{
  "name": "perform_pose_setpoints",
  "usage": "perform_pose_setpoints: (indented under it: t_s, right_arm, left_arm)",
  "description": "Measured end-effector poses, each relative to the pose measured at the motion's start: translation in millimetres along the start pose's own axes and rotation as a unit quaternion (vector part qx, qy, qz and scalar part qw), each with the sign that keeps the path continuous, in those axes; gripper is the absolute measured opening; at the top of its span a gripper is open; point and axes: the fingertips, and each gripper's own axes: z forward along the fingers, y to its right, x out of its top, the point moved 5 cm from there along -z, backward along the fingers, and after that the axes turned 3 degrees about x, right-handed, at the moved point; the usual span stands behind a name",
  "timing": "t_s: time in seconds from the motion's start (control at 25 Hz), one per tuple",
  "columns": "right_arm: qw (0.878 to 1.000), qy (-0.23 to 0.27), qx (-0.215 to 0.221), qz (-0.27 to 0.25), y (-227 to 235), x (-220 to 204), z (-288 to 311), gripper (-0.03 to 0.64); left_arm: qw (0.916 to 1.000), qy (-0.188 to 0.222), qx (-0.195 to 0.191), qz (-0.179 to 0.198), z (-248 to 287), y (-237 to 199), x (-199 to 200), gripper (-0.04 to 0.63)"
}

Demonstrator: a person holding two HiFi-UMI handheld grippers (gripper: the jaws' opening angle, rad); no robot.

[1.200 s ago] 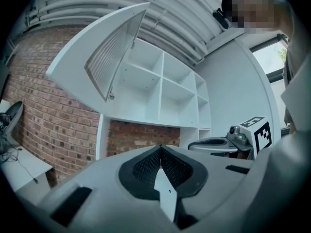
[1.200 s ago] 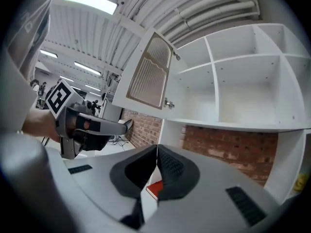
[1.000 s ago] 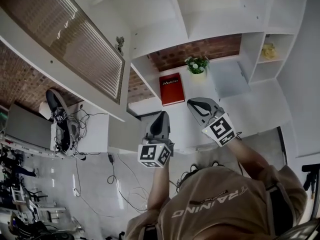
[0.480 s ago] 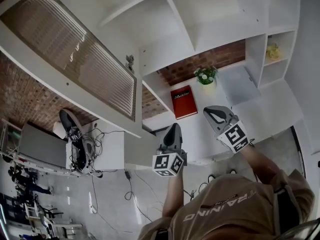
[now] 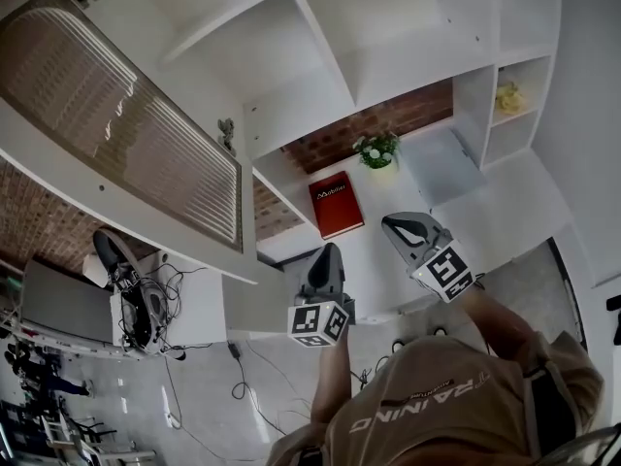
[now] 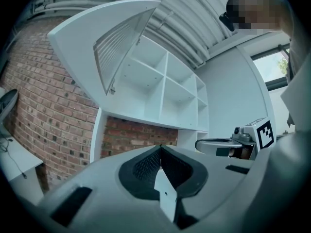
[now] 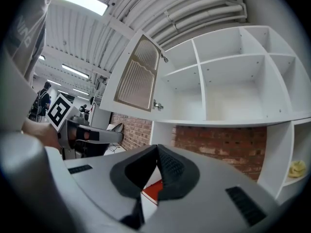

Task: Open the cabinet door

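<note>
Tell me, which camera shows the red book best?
The head view: the red book shows its whole cover there, near the potted plant. The right gripper view shows only a red sliver of the book, low in the picture. The left gripper view does not show it.

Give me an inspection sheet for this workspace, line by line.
Surface: white counter, mostly bare.
Job's things: cabinet door swung wide open; cabinet compartments empty.
Clutter: red book lying flat on the counter, potted plant behind it, yellow object in a side cubby.
Grippers: left tongs shut, empty; right tongs shut, empty; neither touches anything.
Cables: tangled cables on the desk and floor at left.
Surroundings: brick wall behind the counter.
</note>
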Motion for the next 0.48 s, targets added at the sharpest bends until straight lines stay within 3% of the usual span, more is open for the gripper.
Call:
perform_pose_setpoints:
  t_s: [0.48]
  right_arm:
    - [1.000,-0.021,-0.004,-0.011,20,-19,27,0.014]
  left_arm:
    - [0.9998,-0.011,-0.012,-0.008,30,-13,-15,0.009]
